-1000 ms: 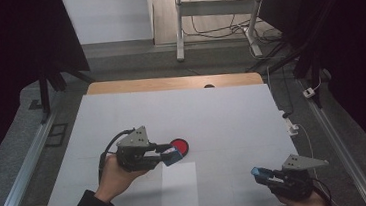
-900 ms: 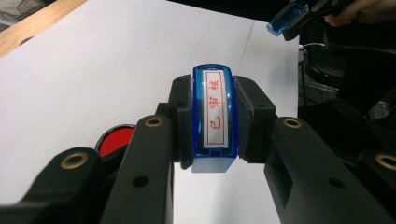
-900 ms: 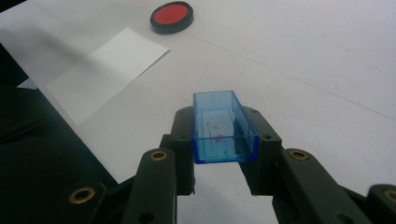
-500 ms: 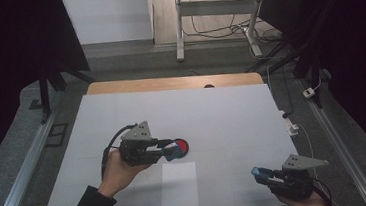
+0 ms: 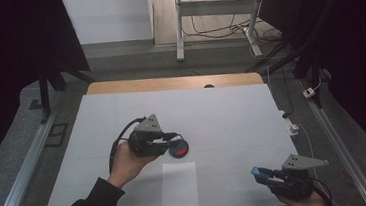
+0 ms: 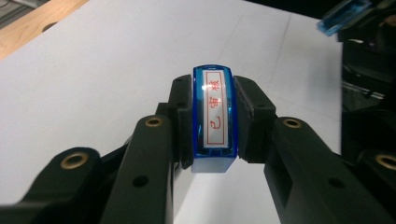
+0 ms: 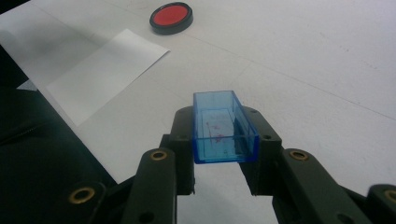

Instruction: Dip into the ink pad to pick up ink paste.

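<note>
My left gripper (image 5: 172,140) is shut on a blue stamp (image 6: 214,116) whose white face carries red characters in a red frame. In the high view its tips hang over the left part of a round black ink pad (image 5: 180,148) with a red centre. My right gripper (image 5: 260,173) rests near the table's front right edge, shut on a clear blue stamp cap (image 7: 224,127) held open side up. The ink pad (image 7: 171,17) lies far ahead of it. A white sheet of paper (image 5: 179,186) lies just in front of the pad.
The white table top (image 5: 221,104) has a wooden strip (image 5: 169,83) along its far edge. Metal rails run down both sides. Cables and a small white connector (image 5: 290,125) lie off the right edge. A dark sleeve (image 7: 32,154) is at the left of the right gripper view.
My left hand has carried the stamp to the right, so its tips now overlap the ink pad. The right gripper has stayed in place with the cap.
</note>
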Tool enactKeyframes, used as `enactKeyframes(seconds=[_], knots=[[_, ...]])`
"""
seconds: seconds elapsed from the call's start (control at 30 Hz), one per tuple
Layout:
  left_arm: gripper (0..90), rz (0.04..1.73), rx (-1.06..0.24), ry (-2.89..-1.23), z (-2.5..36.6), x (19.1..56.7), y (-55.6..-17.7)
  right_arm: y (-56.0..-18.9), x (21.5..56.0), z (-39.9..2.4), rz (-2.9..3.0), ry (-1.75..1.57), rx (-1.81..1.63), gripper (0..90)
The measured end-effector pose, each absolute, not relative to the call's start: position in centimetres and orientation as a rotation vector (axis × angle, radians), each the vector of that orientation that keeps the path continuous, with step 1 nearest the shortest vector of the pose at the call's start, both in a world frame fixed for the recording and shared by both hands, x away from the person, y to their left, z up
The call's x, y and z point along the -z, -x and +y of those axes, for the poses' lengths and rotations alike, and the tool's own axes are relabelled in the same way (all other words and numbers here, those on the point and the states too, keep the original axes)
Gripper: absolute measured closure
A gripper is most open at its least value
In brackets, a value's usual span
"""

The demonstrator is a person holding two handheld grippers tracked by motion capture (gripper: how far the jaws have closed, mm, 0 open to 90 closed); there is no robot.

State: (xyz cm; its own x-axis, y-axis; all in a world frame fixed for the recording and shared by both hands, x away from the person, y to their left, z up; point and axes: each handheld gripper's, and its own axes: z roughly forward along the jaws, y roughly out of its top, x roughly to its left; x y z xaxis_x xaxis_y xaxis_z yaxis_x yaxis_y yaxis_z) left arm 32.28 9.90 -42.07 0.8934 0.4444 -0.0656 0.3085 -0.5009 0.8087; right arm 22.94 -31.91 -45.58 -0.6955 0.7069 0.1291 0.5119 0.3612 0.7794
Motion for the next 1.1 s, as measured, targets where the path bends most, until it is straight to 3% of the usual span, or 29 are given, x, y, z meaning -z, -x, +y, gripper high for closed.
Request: enactKeyframes(seconds=[1.1], knots=[[70.2,0.688,-0.215,-2.196,8.1,47.0,-36.2,-22.9,45.6,-31.8,2.412,-1.071,-1.241,68.4]])
